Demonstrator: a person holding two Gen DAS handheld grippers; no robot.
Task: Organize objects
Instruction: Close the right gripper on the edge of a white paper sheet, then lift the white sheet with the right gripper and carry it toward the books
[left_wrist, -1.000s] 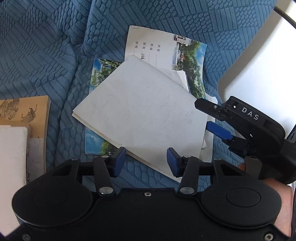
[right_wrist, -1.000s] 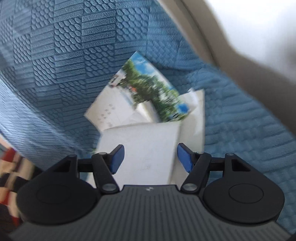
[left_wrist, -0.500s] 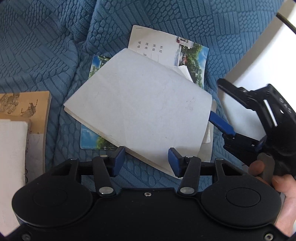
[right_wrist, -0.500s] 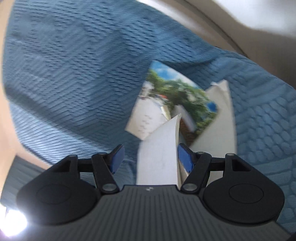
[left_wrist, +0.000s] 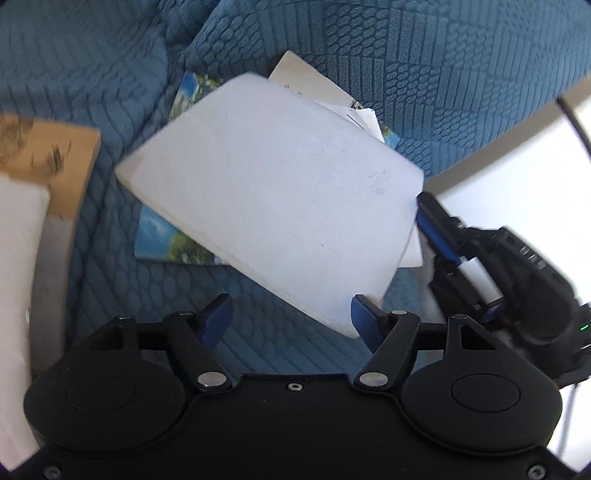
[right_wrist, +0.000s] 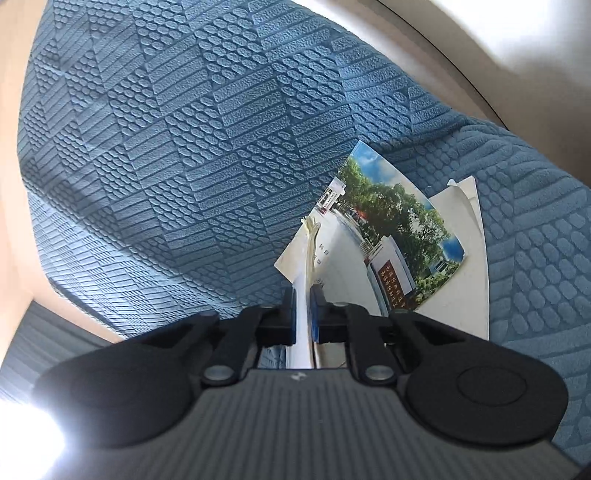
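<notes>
1. A white booklet (left_wrist: 273, 199) with a plain cover is the thing being handled; it is lifted at its right edge and slopes over the other papers on a blue textured cover (left_wrist: 424, 74).
2. The right gripper (right_wrist: 303, 314) has just closed its jaws on that booklet: in the right wrist view both blue pads (right_wrist: 316, 314) press on its thin white edge, which runs straight out between them.
3. In the left wrist view the same gripper (left_wrist: 424, 218) meets the booklet at its right border, with its dark body trailing off toward the lower right.
4. The left gripper (left_wrist: 291, 317) has just been opening its jaws. They stand wide, and the booklet's near corner lies just beside the right pad, with no pad pressing on it.
5. Under the booklet lie a photo-covered notebook (right_wrist: 399, 225) showing trees and sky, and loose white sheets (right_wrist: 465, 258) spreading out to the right of it.
6. Another picture cover (left_wrist: 166, 243) peeks out below the booklet's left edge in the left wrist view.
7. At the left edge of that view sits a tan book (left_wrist: 55, 158), blurred, with a white pad (left_wrist: 18, 277) partly over it.
8. A pale surface (left_wrist: 517, 177) shows beyond the blue cover on the right.
</notes>
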